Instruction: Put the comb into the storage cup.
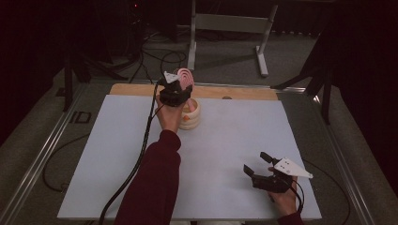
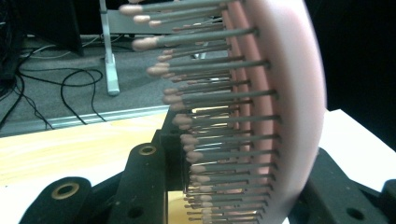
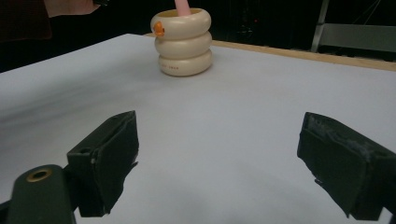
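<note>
left gripper view: we see the pink brush's (image 2: 280, 112) grey bristles up close
left gripper (image 1: 177, 90): clamped on the brush, above the cream holder (image 1: 191, 115)
right gripper (image 1: 261, 165): wide apart – we hold nothing

Left gripper (image 1: 177, 89) raised at the far edge, fingers clamped, right gripper (image 1: 259, 168) resting low, fingers spread

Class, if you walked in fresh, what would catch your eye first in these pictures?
The pink hairbrush, gripped by the left hand-held gripper above the cream ringed holder near the table's far edge. Next, the right hand-held gripper, jaws wide open, at the near right of the white table.
</note>
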{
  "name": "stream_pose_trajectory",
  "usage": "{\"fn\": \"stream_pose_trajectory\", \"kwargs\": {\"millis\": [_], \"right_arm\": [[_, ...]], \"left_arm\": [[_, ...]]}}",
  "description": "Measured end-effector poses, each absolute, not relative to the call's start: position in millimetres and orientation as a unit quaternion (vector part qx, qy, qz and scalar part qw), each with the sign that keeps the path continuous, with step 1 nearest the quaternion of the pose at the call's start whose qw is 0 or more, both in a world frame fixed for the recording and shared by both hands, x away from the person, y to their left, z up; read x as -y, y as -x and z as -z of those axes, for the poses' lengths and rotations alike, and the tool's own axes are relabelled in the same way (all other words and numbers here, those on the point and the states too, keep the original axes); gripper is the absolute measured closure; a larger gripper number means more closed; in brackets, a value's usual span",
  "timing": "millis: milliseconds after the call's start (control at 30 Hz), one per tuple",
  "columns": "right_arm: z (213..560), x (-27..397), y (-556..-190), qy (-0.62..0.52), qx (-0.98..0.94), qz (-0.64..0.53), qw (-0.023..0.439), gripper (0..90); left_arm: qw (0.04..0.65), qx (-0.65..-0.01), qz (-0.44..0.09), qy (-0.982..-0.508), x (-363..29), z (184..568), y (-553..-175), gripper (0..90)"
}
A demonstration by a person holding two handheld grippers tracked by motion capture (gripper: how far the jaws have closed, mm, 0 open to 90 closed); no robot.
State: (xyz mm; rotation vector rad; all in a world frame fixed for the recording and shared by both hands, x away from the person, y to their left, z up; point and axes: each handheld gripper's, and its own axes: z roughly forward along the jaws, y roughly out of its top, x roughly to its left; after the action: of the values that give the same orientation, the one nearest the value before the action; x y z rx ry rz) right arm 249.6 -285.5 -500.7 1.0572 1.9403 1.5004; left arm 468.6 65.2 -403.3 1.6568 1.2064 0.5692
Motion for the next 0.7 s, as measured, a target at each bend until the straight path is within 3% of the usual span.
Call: {"fn": "stream_pose_trajectory", "kwargs": {"millis": [700], "right_arm": [[501,285,-250,-0.385,-0.707,-0.546,0.232,12.8]], "left_arm": [[0.486,-0.514,-0.228,-0.669,-74,415,-471,63.4]]}}
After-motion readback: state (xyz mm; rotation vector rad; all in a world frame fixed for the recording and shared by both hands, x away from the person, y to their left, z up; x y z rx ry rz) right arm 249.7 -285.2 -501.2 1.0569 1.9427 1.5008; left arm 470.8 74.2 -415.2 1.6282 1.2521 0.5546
